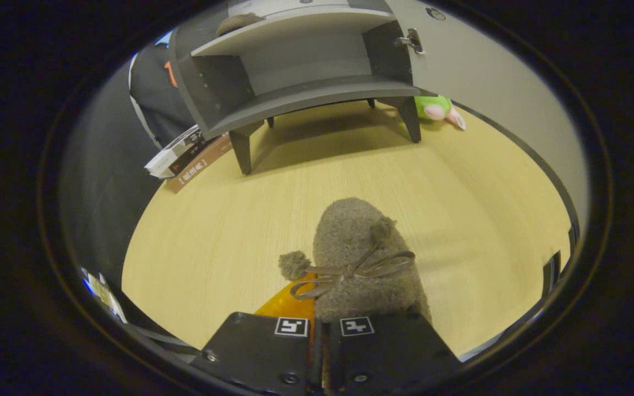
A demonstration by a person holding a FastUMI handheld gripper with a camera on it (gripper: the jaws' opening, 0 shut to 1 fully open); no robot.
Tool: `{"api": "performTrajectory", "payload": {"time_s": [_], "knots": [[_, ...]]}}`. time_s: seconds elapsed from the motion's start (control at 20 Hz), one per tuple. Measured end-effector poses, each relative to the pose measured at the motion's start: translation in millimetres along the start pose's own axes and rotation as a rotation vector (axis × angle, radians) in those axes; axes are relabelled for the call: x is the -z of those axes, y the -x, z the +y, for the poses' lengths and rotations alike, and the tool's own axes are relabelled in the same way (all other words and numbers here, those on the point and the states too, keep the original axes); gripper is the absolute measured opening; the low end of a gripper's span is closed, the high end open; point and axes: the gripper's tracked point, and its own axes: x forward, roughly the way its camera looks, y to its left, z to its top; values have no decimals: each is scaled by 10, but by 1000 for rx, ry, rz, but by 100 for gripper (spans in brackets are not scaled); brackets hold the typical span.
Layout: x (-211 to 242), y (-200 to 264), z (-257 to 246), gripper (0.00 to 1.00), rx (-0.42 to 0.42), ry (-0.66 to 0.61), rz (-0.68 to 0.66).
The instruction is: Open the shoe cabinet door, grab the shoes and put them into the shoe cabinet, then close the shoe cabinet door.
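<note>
Gripper view: the hand-held gripper point(317, 330) had its fingers drawn nearly together and clamped on the heel end of a fuzzy brown shoe point(364, 264), whose long axis ran straight ahead from the fingers, toe pointing at the cabinet point(300, 71). The cabinet stood well beyond the toe across the bare counter point(212, 242), its door point(476, 71) swung open to the right and the lower shelf point(317, 93) free, so the carry looked like a straight push forward; a second shoe point(238, 22) seemed to sit on the upper shelf.
</note>
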Motion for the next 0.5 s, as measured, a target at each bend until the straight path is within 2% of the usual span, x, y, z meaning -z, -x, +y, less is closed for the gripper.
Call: {"api": "performTrajectory", "payload": {"time_s": [0.25, 0.5], "knots": [[-230, 522, 159, 7, -25, 39, -73], [-688, 1225, 404, 7, -36, 89, -192]]}}
